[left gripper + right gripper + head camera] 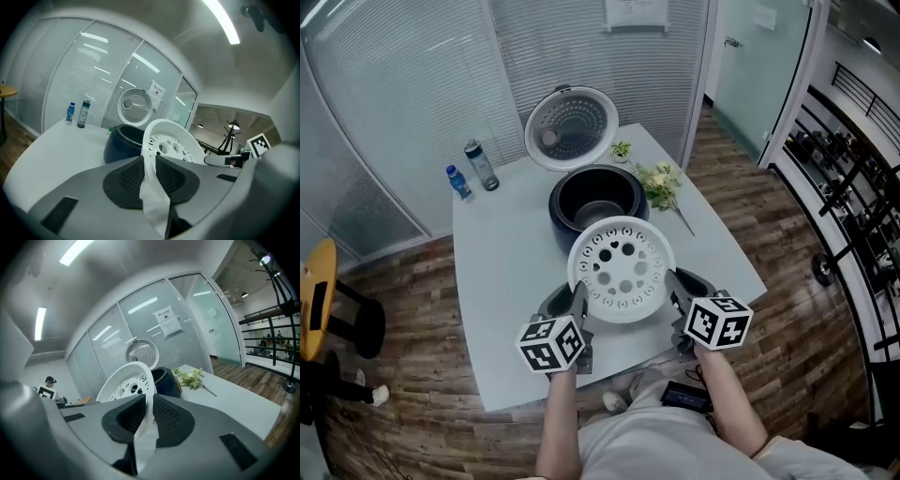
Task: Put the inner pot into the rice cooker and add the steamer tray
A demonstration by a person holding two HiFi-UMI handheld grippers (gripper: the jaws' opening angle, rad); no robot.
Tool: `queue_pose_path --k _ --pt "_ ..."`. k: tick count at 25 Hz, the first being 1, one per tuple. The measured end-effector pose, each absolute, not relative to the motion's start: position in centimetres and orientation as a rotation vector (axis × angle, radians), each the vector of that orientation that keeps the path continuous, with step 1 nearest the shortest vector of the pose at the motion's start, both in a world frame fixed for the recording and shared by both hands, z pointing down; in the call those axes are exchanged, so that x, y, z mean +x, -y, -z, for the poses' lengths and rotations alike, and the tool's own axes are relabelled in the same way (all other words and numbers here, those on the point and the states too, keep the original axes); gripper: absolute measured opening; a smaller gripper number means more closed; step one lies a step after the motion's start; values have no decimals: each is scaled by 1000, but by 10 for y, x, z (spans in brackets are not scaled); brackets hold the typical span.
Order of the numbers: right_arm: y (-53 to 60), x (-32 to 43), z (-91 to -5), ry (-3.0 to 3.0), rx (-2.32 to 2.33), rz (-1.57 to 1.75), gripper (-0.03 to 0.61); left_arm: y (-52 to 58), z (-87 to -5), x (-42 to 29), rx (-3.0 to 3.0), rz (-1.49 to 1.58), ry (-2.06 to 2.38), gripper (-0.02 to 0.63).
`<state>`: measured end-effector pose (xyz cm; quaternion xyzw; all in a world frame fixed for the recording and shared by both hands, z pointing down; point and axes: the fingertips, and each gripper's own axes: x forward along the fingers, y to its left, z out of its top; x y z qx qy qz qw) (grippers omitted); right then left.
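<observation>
A white perforated steamer tray (622, 267) hangs over the table just in front of the dark rice cooker (597, 202), held from both sides. My left gripper (577, 302) is shut on the tray's left rim (149, 159). My right gripper (675, 287) is shut on its right rim (146, 394). The cooker's lid (571, 127) stands open behind it, and the inner pot (598, 199) sits inside the cooker. The cooker (123, 140) shows past the tray in the left gripper view, and the cooker (166, 380) shows likewise in the right gripper view.
Two bottles (472, 172) stand at the table's far left. A sprig of flowers (661, 185) lies right of the cooker. The white table (502, 272) ends close in front of my grippers; a black stool (352, 319) stands on the wood floor at left.
</observation>
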<state>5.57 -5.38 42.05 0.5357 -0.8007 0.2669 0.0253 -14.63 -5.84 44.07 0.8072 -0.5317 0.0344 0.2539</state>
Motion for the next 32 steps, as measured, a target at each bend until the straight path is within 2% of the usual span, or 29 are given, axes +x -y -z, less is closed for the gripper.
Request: queue_pose_path --k 32 --pt "232 31 -390 2637 1373 -897 58 205 -404 -172 2056 11 1649 74"
